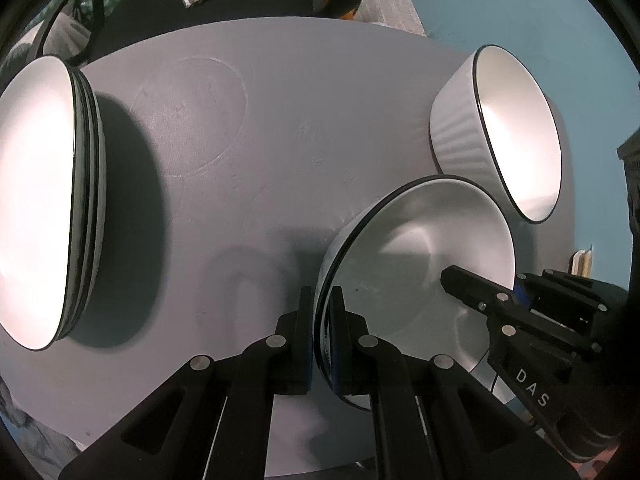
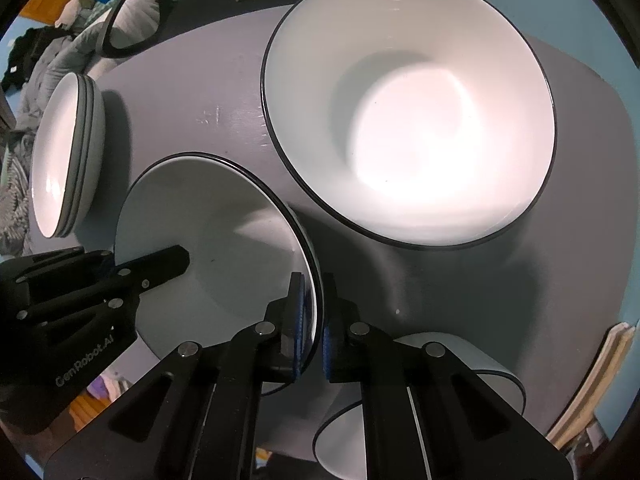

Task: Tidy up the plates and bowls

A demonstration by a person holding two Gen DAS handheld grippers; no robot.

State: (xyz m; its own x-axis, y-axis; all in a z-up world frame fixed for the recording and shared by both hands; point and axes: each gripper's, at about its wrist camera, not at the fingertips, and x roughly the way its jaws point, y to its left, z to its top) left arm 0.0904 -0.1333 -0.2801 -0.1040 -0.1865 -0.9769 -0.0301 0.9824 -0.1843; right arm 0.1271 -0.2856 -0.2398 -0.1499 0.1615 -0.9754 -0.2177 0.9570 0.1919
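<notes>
Both tongs clamp one shallow plate [image 1: 420, 264] by opposite rims: left gripper [image 1: 320, 336] pinches its left rim, right gripper [image 2: 314, 332] its right rim, jaws nearly closed on the thin edge. Plate sits near the table's [image 1: 240, 160] front edge, between the plate stack [image 1: 36, 200] at the left edge and the ribbed bowl [image 1: 516, 128] toward the back right; another bowl [image 2: 496, 380] at front right. Glazed ceramic: stiff, heavy, slippery, chippable. Judgement: rim grips fit, keep level.
</notes>
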